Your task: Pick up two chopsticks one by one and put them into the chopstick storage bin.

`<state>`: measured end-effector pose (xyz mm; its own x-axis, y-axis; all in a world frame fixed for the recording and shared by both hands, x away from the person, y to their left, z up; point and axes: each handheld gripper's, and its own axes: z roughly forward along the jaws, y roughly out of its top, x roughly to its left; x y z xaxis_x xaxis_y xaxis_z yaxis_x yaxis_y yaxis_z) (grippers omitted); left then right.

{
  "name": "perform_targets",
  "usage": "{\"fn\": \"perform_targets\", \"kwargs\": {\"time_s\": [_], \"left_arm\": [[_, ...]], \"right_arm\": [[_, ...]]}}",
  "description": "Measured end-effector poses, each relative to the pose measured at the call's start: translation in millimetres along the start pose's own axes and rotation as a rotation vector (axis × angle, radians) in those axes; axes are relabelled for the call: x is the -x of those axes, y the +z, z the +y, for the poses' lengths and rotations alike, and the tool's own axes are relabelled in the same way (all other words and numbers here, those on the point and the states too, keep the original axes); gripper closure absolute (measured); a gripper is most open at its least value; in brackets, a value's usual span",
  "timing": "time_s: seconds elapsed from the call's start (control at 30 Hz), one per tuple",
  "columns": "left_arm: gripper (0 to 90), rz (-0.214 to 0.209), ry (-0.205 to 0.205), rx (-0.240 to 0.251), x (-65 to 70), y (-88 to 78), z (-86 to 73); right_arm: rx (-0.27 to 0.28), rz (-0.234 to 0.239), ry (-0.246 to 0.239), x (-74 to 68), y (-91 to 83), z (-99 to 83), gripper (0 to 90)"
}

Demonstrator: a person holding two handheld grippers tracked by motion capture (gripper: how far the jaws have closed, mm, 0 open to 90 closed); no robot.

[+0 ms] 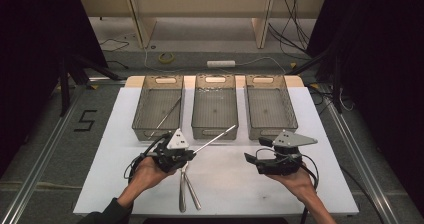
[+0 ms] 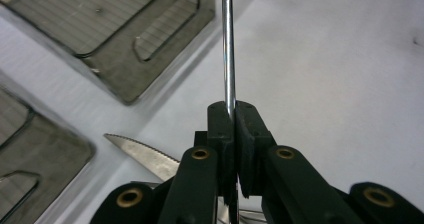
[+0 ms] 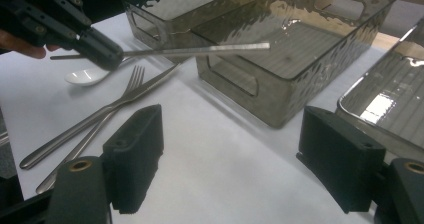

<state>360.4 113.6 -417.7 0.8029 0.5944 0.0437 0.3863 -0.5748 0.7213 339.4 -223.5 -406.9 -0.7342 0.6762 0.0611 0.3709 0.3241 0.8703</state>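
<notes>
High view: the left gripper (image 1: 192, 153) is clamped on a chopstick (image 1: 216, 137) that slants past its tips toward the middle bin (image 1: 215, 109), likely for sorting; a fork (image 1: 184, 186) and knife (image 1: 192, 193) lie beneath it.

Left gripper view: pads pinch the chopstick (image 2: 228, 44) near one end.

Right gripper view: the right gripper (image 3: 230, 156) gapes empty over the white table (image 3: 215, 184). Dark floor surrounds it.

Three mesh baskets (image 1: 215, 106) stand in a row; near them lie one fork (image 3: 131, 80), one knife (image 3: 155, 79), one spoon (image 3: 85, 76), two chopsticks (image 1: 215, 138).
</notes>
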Motion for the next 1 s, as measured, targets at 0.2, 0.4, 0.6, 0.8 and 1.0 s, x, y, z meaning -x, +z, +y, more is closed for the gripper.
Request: {"fn": "perform_targets", "kwargs": {"time_s": [0.2,0.4,0.6,0.8,1.0], "left_arm": [[85.7,0.049,-0.063,0.036,-18.4,-4.8,1.6],[85.8,0.094,-0.110,0.063,-37.4,-10.1,2.8],[85.8,0.152,-0.155,0.094,-56.6,-17.5,6.0],[85.8,0.207,-0.214,0.125,-80.2,-21.9,9.7],[85.8,0.254,-0.276,0.132,-103.9,-19.7,8.4]], "right_arm": [[0.033,-0.011,0.039,0.4,-8.8,-11.9,25.3],[0.045,-0.013,0.078,1.4,-13.1,-19.8,24.5],[0.037,-0.015,0.077,-1.1,-14.1,-23.3,24.2],[0.022,-0.013,0.076,-4.8,-14.4,-26.0,23.6],[0.026,-0.008,0.081,-7.0,-14.8,-28.1,23.3]]}}
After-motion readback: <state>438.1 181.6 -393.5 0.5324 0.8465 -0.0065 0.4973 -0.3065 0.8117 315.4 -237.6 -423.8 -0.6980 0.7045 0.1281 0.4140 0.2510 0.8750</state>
